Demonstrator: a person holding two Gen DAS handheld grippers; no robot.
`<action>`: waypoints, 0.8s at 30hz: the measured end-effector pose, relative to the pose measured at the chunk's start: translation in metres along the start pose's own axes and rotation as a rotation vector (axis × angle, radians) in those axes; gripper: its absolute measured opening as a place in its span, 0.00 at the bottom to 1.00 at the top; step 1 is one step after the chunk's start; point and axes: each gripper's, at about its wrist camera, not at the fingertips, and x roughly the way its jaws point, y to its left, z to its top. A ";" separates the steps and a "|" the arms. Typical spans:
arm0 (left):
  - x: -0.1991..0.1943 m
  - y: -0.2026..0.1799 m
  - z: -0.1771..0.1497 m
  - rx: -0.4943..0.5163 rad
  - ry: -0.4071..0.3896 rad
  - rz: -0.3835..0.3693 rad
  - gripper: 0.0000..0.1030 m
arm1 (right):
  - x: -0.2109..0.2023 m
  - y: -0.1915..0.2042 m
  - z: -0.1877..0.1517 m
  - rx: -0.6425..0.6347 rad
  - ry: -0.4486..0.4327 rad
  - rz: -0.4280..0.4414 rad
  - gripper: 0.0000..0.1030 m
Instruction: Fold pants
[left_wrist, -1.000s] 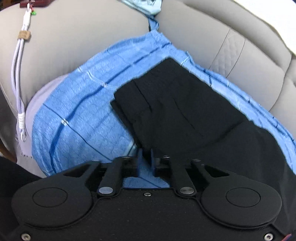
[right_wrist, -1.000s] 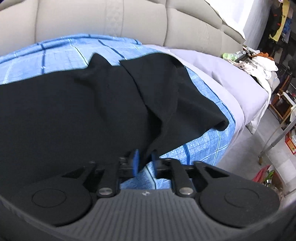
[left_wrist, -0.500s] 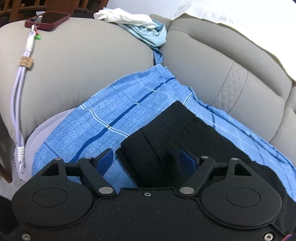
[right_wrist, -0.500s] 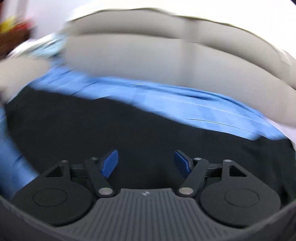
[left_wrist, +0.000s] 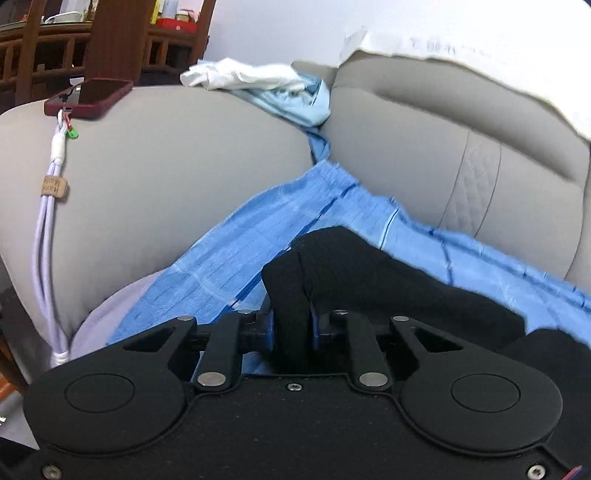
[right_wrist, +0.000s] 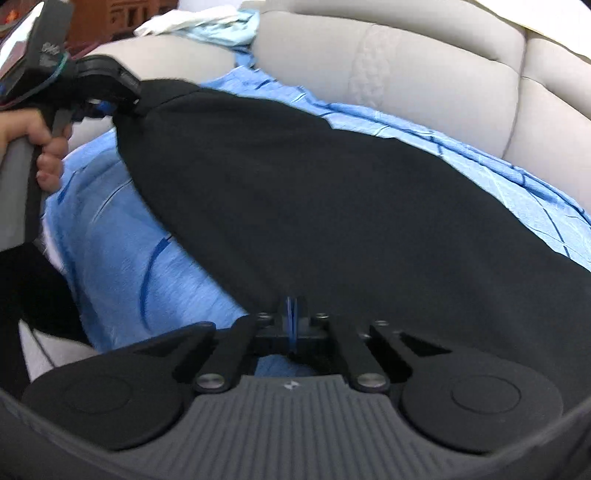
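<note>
Black pants lie across a blue checked sheet on a grey sofa. My left gripper has its jaws closing, the pads pressing a thick folded end of the pants between them. In the right wrist view the pants spread wide and flat. Their far corner is raised in the left gripper, which a hand holds. My right gripper is shut, its blue pads pinched together on the pants' near edge.
A dark red phone rests on the sofa armrest, with a lilac cord hanging from it. White and pale blue clothes lie bunched behind the armrest. Sofa back cushions rise behind the sheet.
The left gripper went from open around the folded end to closed on it. The right gripper swung left along the pants and went from wide open to shut at their edge.
</note>
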 end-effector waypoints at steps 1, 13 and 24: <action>0.007 0.002 -0.003 0.005 0.038 0.010 0.19 | -0.001 0.002 -0.003 -0.009 0.019 0.020 0.03; -0.009 0.015 0.038 -0.037 -0.060 -0.014 0.57 | -0.005 -0.070 0.072 0.146 -0.105 0.027 0.50; 0.067 -0.044 0.039 0.085 0.187 -0.391 0.19 | 0.104 -0.165 0.153 0.395 0.014 -0.065 0.57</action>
